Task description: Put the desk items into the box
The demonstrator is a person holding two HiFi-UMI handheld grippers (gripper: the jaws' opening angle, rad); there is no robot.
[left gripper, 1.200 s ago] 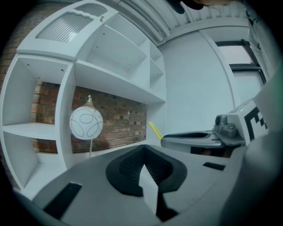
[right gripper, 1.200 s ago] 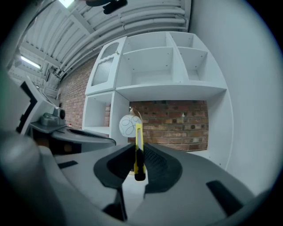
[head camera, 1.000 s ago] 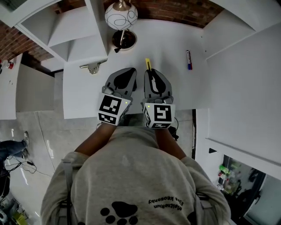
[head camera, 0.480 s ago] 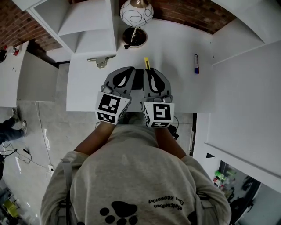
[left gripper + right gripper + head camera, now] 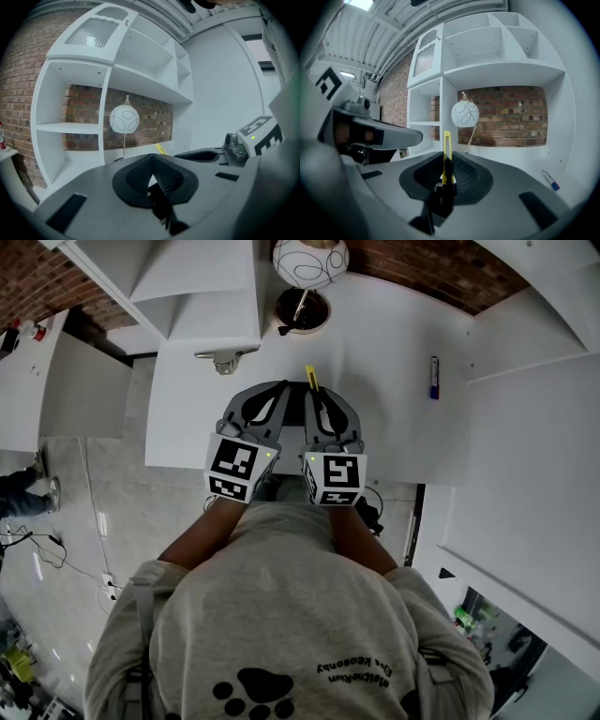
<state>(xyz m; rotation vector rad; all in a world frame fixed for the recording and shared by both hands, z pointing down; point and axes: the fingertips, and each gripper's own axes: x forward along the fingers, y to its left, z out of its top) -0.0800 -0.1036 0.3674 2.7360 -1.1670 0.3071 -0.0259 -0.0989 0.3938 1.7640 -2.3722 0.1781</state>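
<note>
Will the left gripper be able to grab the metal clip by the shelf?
Probably yes: the left gripper holds nothing, and bare desk lies between it and the clip. Its shut jaws must open first.

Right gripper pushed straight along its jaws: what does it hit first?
Probably the dark lamp base, met first by the yellow utility knife clamped in the right gripper; depth is unclear.

The white desk [image 5: 375, 352] carries a globe lamp [image 5: 302, 307] at the back, a metal clip [image 5: 225, 360] near it on the left, and a blue marker [image 5: 434, 377] well apart on the right.
</note>
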